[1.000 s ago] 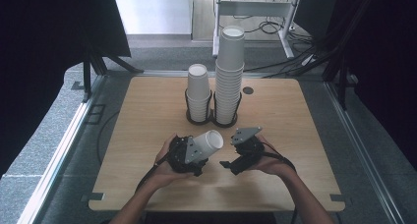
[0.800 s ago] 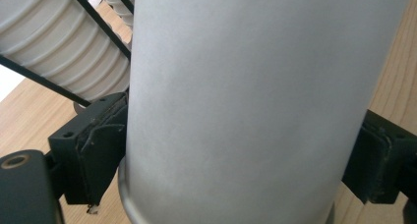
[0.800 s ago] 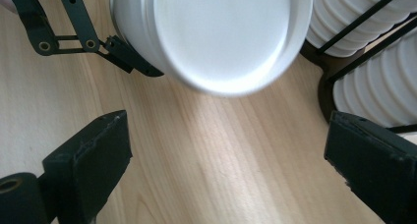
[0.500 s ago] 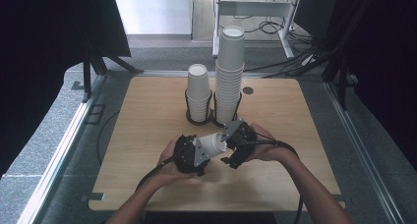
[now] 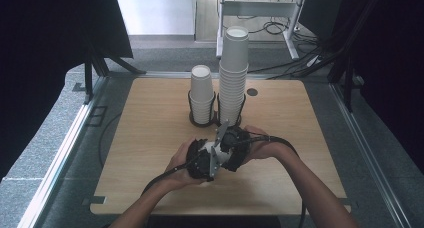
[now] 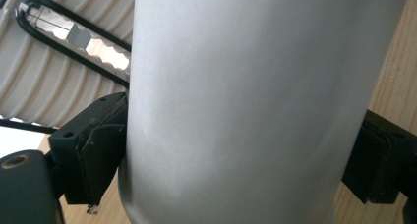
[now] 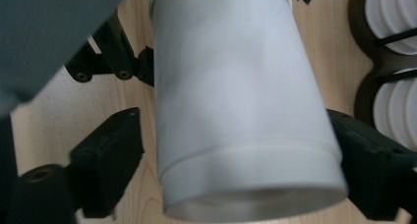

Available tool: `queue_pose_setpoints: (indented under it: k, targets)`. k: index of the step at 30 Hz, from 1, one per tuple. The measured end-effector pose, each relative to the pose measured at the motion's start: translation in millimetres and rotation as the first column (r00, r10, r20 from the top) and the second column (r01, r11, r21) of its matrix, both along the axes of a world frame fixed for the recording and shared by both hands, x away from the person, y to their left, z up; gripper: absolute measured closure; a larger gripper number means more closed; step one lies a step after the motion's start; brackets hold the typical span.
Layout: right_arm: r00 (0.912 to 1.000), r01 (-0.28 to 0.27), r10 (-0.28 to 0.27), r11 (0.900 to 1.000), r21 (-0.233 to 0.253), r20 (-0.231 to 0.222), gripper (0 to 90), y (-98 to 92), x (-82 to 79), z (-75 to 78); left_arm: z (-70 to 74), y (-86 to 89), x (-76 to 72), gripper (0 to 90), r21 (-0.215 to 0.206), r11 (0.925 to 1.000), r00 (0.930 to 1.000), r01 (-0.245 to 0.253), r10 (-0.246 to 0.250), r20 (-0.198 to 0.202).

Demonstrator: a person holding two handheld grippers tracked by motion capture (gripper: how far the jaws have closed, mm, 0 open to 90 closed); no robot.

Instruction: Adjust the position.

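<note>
Near the front middle of the wooden surface (image 5: 150,138) we see both hands brought close together, each with a hand-held gripper, and a single white paper cup (image 5: 207,147) caught between them. In the high view the left hand-held gripper (image 5: 200,160) and the right hand-held gripper (image 5: 227,150) sit side by side, almost touching, and the cup shows as a small white patch among the black parts.

From the left gripper view we find the left hand-held gripper's two black jaws set partly apart, one pressed against each side of the cup (image 6: 236,101), so it is clamped on the cup's wall. The cup's rolled rim lies at the bottom of that view, toward the camera.

From the right gripper view we see the right hand-held gripper's jaws standing on either side of the same cup (image 7: 236,101), close against its lower band. The left jaw looks to be touching the wall; we cannot tell whether the right jaw presses on it or merely sits beside it. Beyond the cup, the other hand-held gripper's black linkage (image 7: 118,57) holds the far end.

The cup is plain white, smooth and undented, tapering along its length, with a slightly stepped band at its wide end. It lies roughly on its side above the surface.

Behind the hands stand two stacks of white cups in a black wire holder (image 5: 216,119): a short stack (image 5: 202,93) on the left and a tall stack (image 5: 234,73) on the right.
</note>
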State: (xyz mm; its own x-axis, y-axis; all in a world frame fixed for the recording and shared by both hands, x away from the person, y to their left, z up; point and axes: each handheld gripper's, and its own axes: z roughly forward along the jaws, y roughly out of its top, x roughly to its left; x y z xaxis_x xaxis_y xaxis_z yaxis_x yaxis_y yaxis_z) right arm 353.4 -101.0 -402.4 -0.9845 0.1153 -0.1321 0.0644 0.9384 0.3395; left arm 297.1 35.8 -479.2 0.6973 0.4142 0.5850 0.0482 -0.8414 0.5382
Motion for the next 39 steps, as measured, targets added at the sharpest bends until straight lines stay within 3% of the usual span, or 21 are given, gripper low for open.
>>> queue_pose_setpoints:
  k: [4,7,9,13,15,19,24,29,34,39]
  targets:
    - [0.9994,-0.003,0.002,0.999,-0.033,-0.035,16.8,1.8,3.7,-2.3,-1.7,-5.4,-2.3,9.4,-0.014,0.9999,0.9999,0.009,-0.009,0.015]
    - [0.9981,0.01,-0.014,0.999,-0.052,-0.06,17.4,2.7,5.9,-4.2,0.4,-7.5,-3.1,9.4,0.015,0.9997,0.9997,0.017,-0.018,0.015]
    - [0.9974,0.011,-0.016,0.998,-0.064,-0.071,17.8,2.6,7.5,-5.9,-0.8,-9.1,-3.3,9.4,-0.01,0.9998,0.9997,0.017,-0.017,0.015]
    - [0.9964,0.012,-0.018,0.997,-0.075,-0.082,20.0,1.2,11.8,-9.4,0.5,-10.5,-2.7,9.4,0.05,0.9985,0.9993,0.023,-0.024,0.027]
    - [0.9963,0.014,-0.021,0.997,-0.082,-0.083,20.6,0.8,12.0,-10.9,-1.3,-11.4,-2.5,9.3,0.058,0.998,0.9992,0.023,-0.024,0.033]
    - [0.9966,0.001,-0.008,0.996,-0.088,-0.083,21.8,0.0,12.2,-13.7,-7.1,-13.1,-3.3,7.1,0.01,0.9997,0.9993,0.02,-0.02,0.03]
    - [0.9963,-0.005,-0.001,0.998,-0.067,-0.085,22.2,-3.5,11.9,-17.1,-7.8,-11.3,-3.4,0.0,-0.009,1.0,0.9996,0.001,-0.001,0.028]
    - [0.9933,0.024,-0.026,0.999,-0.023,-0.113,22.1,-11.8,13.5,-19.9,-8.1,-5.8,-6.8,0.0,-0.01,0.9999,0.9996,-0.005,0.005,0.027]
    - [0.9936,0.056,-0.057,0.998,-0.017,-0.097,22.2,-23.5,17.9,-24.1,-13.0,-0.3,-12.6,0.0,-0.005,0.9999,0.9991,-0.014,0.014,0.039]
    - [0.992,0.091,-0.089,0.996,0.026,-0.09,22.1,-35.1,18.4,-26.3,-15.8,9.2,-13.4,1.1,-0.03,0.9987,0.999,-0.042,0.043,0.015]
